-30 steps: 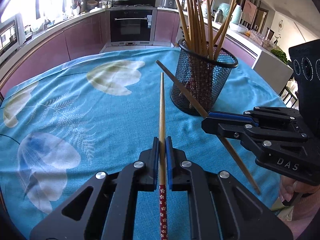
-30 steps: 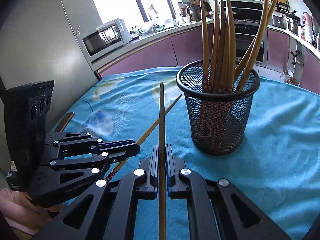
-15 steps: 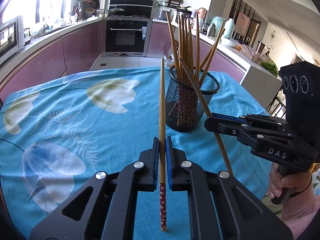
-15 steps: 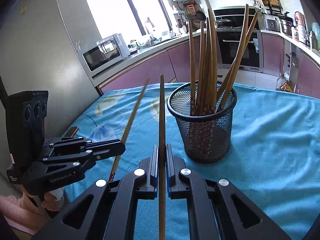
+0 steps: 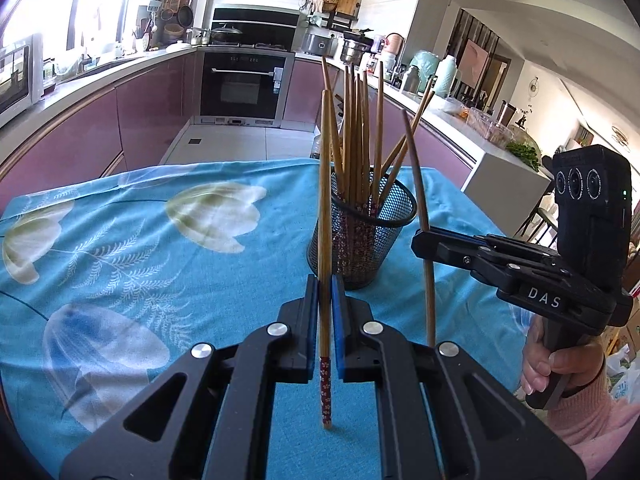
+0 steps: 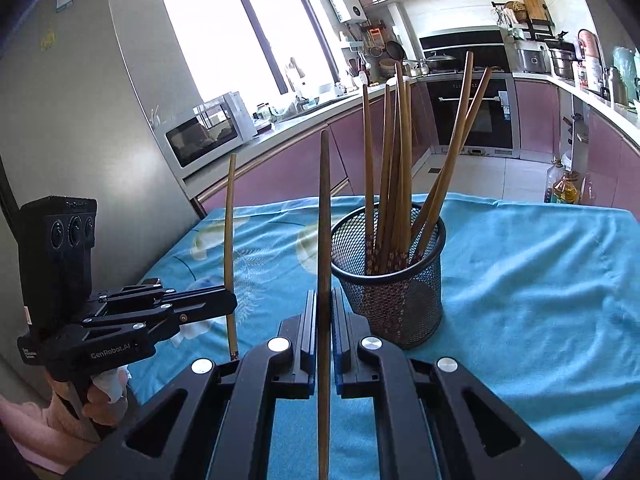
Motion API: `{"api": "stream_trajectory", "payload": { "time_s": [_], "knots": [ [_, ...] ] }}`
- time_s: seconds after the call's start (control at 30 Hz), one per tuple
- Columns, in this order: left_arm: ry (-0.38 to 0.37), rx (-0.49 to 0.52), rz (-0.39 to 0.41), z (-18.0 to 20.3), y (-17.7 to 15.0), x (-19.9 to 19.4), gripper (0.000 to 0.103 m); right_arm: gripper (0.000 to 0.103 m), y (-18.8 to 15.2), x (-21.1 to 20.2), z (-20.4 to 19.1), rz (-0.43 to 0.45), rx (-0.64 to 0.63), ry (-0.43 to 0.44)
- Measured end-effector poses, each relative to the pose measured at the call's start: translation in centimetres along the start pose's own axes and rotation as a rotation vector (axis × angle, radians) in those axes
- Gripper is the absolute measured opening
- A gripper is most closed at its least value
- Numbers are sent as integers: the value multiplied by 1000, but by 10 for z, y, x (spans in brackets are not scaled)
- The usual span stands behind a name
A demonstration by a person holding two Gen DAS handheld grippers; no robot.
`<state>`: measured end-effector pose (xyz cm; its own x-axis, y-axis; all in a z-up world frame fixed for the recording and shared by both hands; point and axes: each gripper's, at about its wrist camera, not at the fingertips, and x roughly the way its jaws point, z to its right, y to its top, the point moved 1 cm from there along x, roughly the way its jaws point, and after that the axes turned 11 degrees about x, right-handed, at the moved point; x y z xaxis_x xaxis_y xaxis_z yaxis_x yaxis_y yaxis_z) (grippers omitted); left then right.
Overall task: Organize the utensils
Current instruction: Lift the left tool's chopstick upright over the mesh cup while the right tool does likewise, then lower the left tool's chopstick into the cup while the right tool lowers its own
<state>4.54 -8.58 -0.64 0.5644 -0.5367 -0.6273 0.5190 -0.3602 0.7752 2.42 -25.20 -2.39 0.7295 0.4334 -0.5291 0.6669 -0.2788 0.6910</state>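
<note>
A black mesh cup (image 6: 394, 280) is seen standing on a blue cloth (image 6: 540, 280), filled with upright chopsticks (image 6: 394, 160). Just left of the cup, a single chopstick (image 6: 324, 216) is clamped between the closed jaws of the right gripper (image 6: 324, 320), its tip pointing up. Farther left of the cup, the left gripper (image 6: 224, 306) is closed on another chopstick (image 6: 229, 216), held nearly upright. Behind the cup, a microwave (image 6: 208, 132) and an oven (image 6: 472, 112) are visible.
</note>
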Motion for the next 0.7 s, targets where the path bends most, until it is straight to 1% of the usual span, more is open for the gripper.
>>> {"api": "stream_trajectory", "payload": {
  "time_s": [0.7],
  "knots": [
    [-24,3,53,1,21,-11,7,6,25,-15,-1,85,-14,11]
  ]
}}
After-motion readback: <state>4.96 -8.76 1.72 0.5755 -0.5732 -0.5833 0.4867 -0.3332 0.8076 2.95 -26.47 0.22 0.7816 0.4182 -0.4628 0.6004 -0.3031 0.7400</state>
